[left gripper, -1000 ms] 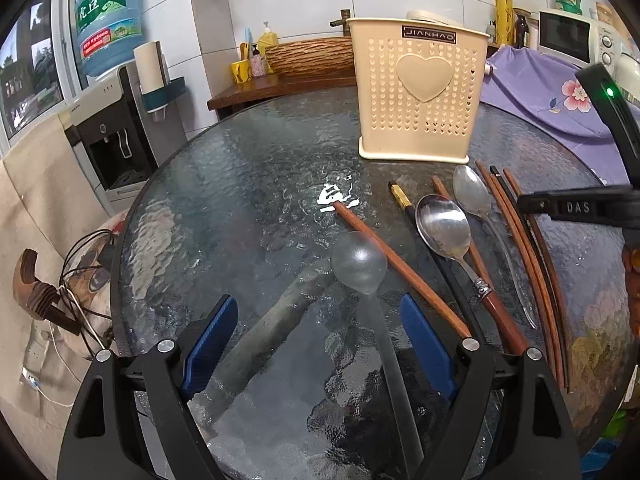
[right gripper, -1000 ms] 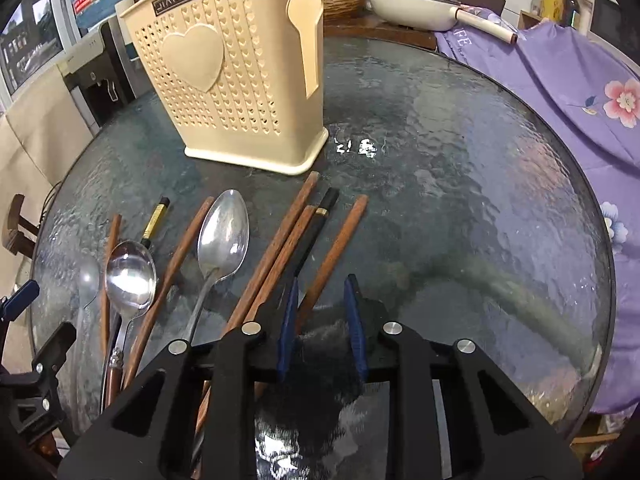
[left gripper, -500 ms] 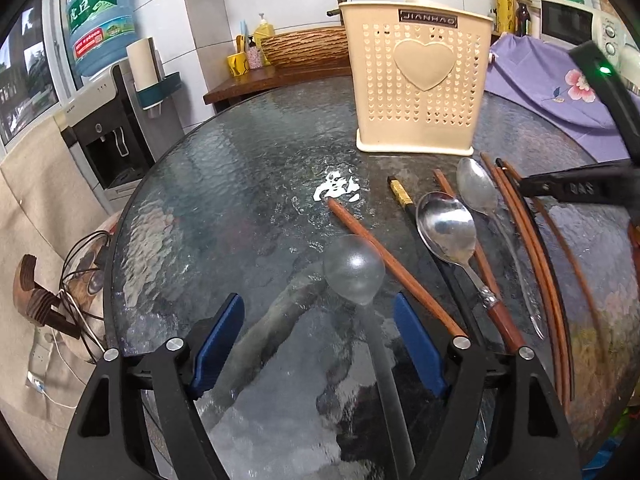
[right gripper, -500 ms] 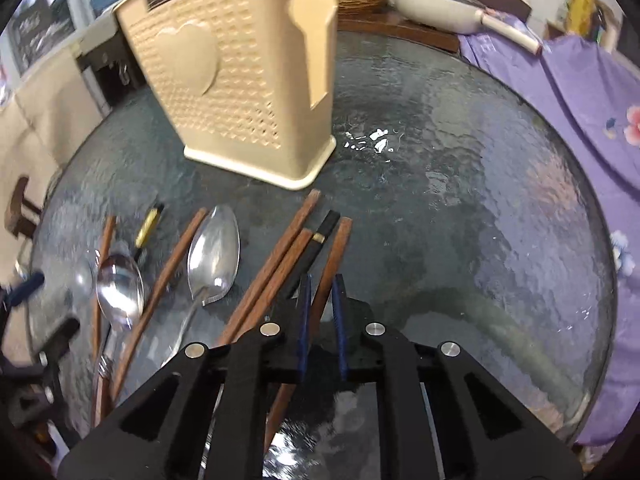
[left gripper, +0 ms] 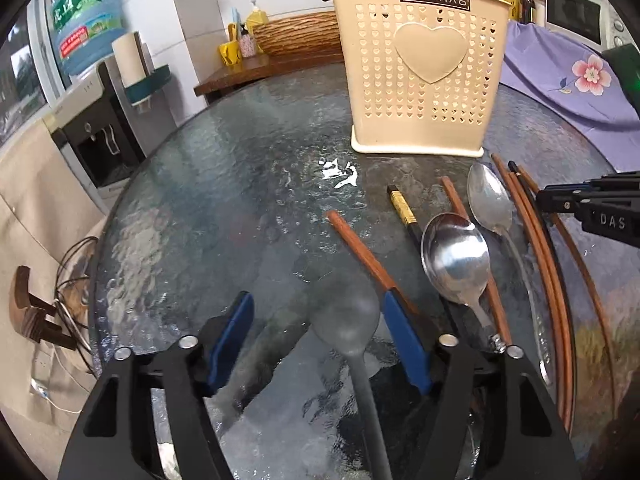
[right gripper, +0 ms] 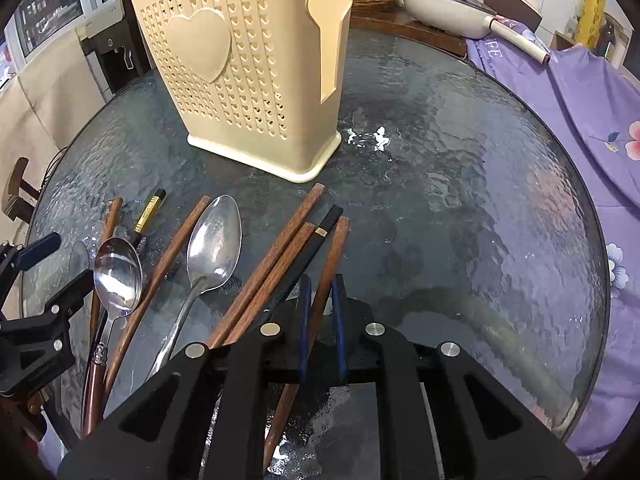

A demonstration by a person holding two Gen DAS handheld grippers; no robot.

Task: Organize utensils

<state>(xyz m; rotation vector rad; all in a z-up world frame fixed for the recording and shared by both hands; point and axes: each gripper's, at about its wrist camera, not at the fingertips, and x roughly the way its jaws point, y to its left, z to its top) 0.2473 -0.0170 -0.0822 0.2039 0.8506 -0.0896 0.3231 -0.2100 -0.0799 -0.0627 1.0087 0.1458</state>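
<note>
A cream perforated utensil holder (left gripper: 424, 80) (right gripper: 248, 80) stands upright on the round glass table (left gripper: 220, 200). In front of it lie two steel spoons (left gripper: 456, 260) (left gripper: 490, 200), brown chopsticks and a black chopstick with a gold band (left gripper: 404, 210). My left gripper (left gripper: 318, 308) straddles a translucent grey spoon (left gripper: 346, 316). Its jaws are closing, and the blue pads (left gripper: 236, 336) stand clear of the spoon's bowl. My right gripper (right gripper: 322, 284) is shut on a brown wooden chopstick (right gripper: 334, 248), the rightmost of a bundle, and the chopstick's tip points toward the holder.
A purple floral cloth (right gripper: 580, 120) drapes the table's right side. A water dispenser (left gripper: 92, 120) stands left of the table, with a cable tangle (left gripper: 68, 292) below it. A white pan (right gripper: 448, 12) and a wicker basket (left gripper: 296, 36) sit on a wooden counter behind.
My left gripper's jaws have narrowed around the grey spoon and it has edged forward. My right gripper's jaws have closed onto the brown chopstick.
</note>
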